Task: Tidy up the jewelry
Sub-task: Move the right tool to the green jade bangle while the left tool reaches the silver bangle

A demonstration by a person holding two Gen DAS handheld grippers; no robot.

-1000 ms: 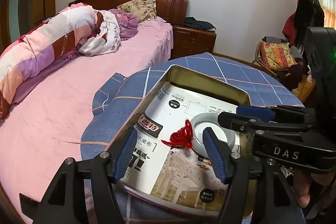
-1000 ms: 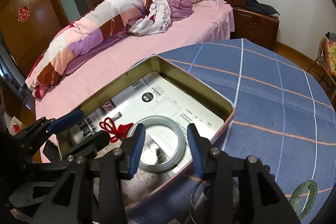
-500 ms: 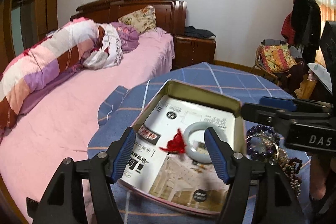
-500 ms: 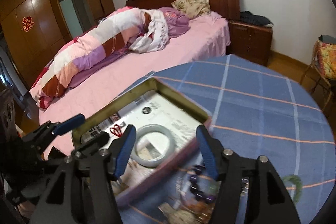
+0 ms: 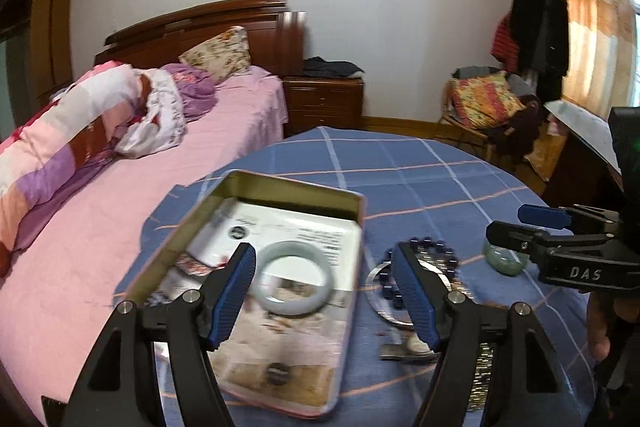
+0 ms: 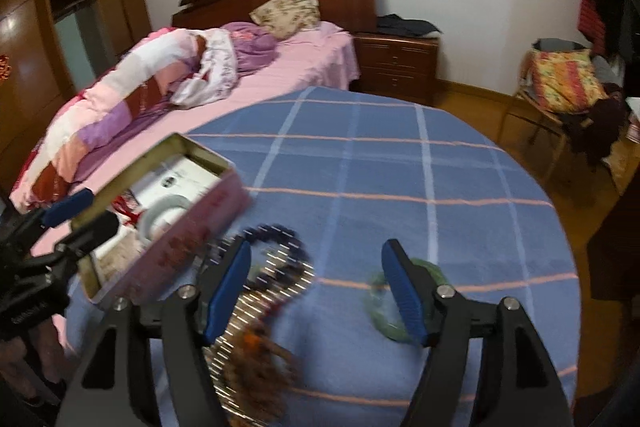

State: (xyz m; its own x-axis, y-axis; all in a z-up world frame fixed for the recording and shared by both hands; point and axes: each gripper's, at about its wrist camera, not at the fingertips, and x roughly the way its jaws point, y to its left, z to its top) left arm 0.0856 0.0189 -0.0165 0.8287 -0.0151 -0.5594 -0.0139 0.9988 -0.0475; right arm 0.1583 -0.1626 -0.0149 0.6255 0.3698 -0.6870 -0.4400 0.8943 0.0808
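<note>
An open metal tin [image 5: 296, 183] [image 6: 192, 231] lined with printed paper sits on the blue checked tablecloth [image 6: 380, 167]. A pale jade bangle [image 5: 295, 277] [image 6: 160, 209] with a red knot [image 6: 130, 213] lies inside it. Right of the tin lie a dark bead bracelet [image 5: 426, 243] [image 6: 276, 233], a metal watch band [image 6: 260, 295] and brown beads [image 6: 256, 355]. A green bangle [image 6: 384, 307] [image 5: 504, 261] lies further right. My left gripper [image 5: 324, 295] is open and empty above the tin's right edge. My right gripper [image 6: 316, 295] is open and empty above the cloth between the bead pile and green bangle.
A pink bed [image 5: 120, 187] with a rolled quilt [image 6: 132, 95] lies left of the round table. A wooden nightstand [image 6: 396, 67] stands behind. A chair with a patterned cushion [image 6: 560, 83] stands at the right.
Both grippers have pulled back and up from the tin and opened wider. The right gripper has swung right, over the loose jewelry. The pale bangle stays in the tin.
</note>
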